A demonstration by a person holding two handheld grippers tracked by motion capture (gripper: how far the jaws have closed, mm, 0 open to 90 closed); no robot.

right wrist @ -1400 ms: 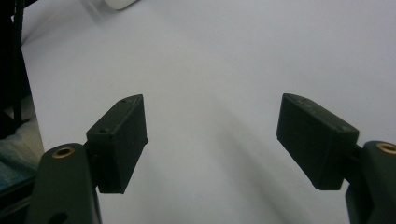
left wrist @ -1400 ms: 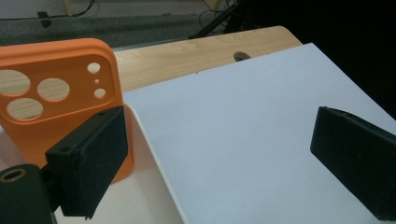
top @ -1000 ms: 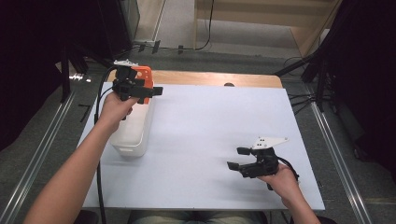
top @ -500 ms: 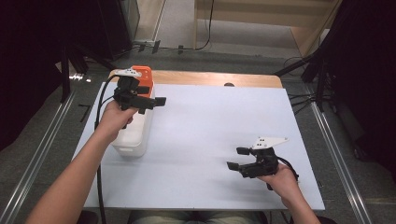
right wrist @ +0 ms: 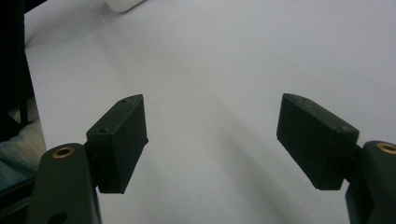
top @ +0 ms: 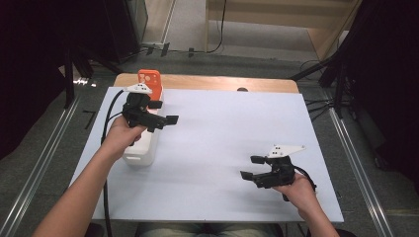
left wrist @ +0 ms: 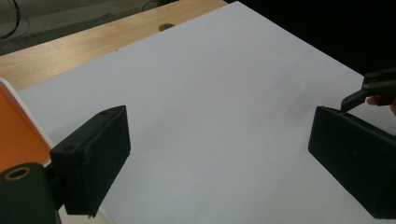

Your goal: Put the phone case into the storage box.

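Left gripper: jaws wide apart, nothing between them — held over the white box with the orange lid, at the table's left edge. Right gripper: jaws apart too, empty — low over bare table, well apart from the box.

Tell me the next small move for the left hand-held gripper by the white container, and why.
Probably bring the left hand-held gripper back and down toward the white container with the orange lid. Its jaws stand open with nothing between them, pointing out over the bare white table top, and the container sits under the hand. The right hand-held gripper also stands open, away from it.
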